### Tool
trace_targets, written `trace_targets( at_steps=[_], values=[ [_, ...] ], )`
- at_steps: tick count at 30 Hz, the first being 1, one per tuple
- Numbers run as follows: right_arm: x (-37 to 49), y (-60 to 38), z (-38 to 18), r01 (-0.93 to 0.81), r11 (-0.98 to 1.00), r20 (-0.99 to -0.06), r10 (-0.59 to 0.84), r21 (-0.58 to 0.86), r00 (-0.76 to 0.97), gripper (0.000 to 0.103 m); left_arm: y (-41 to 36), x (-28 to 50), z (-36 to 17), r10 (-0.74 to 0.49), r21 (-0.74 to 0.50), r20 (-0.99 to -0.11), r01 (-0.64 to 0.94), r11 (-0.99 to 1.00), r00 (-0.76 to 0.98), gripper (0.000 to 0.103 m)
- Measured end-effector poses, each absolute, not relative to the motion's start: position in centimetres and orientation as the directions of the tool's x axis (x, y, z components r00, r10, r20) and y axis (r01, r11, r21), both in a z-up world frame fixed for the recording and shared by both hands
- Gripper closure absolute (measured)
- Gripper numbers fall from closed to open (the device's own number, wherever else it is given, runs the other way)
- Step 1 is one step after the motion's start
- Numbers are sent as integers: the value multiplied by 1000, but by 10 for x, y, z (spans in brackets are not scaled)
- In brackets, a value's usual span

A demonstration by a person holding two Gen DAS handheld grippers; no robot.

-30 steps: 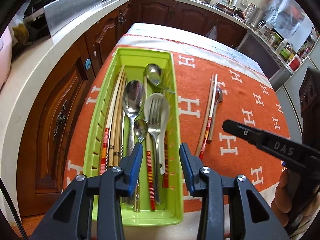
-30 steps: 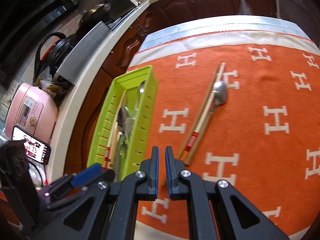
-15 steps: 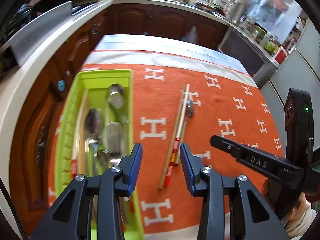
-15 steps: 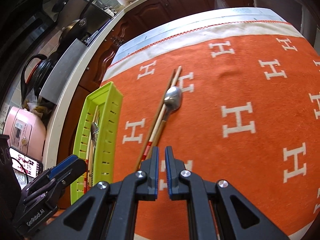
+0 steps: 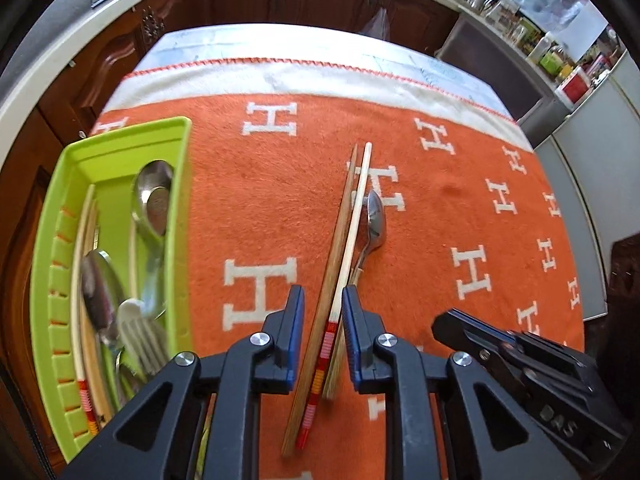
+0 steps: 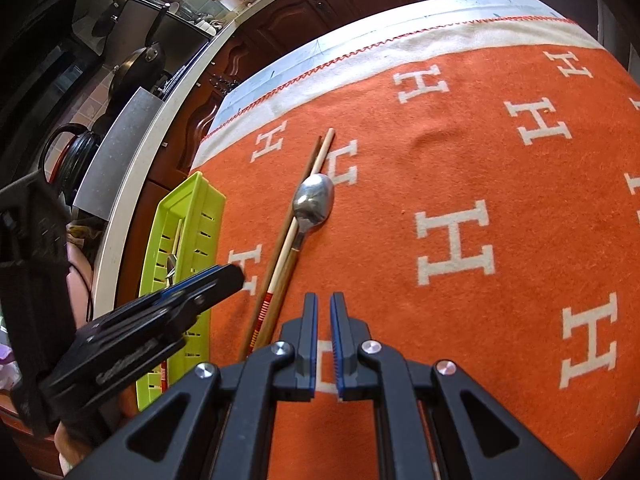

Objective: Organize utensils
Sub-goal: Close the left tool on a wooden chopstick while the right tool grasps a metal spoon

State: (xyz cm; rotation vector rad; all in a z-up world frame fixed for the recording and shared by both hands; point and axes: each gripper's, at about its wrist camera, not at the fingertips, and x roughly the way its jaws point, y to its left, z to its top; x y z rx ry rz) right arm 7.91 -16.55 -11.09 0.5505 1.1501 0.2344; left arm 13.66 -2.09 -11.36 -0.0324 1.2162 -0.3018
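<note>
A pair of wooden chopsticks (image 5: 340, 248) with red-striped ends lies on the orange cloth, with a metal spoon (image 5: 374, 220) against its right side. My left gripper (image 5: 322, 320) is open, its jaws on either side of the chopsticks' striped ends. A green utensil tray (image 5: 182, 184) at the left holds spoons, a fork and more chopsticks. In the right wrist view the chopsticks (image 6: 288, 232) and spoon (image 6: 314, 200) lie ahead and left of my right gripper (image 6: 323, 320), which is shut and empty above the cloth. The tray (image 6: 212, 208) shows at the left.
The orange cloth with white H marks (image 5: 260, 288) covers the table. A kitchen counter (image 6: 168, 120) with pans and a kettle runs along the left. Wooden cabinets stand behind the table's far edge.
My left gripper has moved right from over the green tray to the chopsticks on the cloth and now straddles them. My right gripper has stayed shut and shifted slightly right.
</note>
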Motion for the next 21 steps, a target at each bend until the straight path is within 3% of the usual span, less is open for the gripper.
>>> trace_targets(
  at_steps=[21],
  values=[
    [83,-176,-120,94,826,-782,481,556,396,95,-41,154,-132,-120,-48,-940,224,973,321,86]
  ],
)
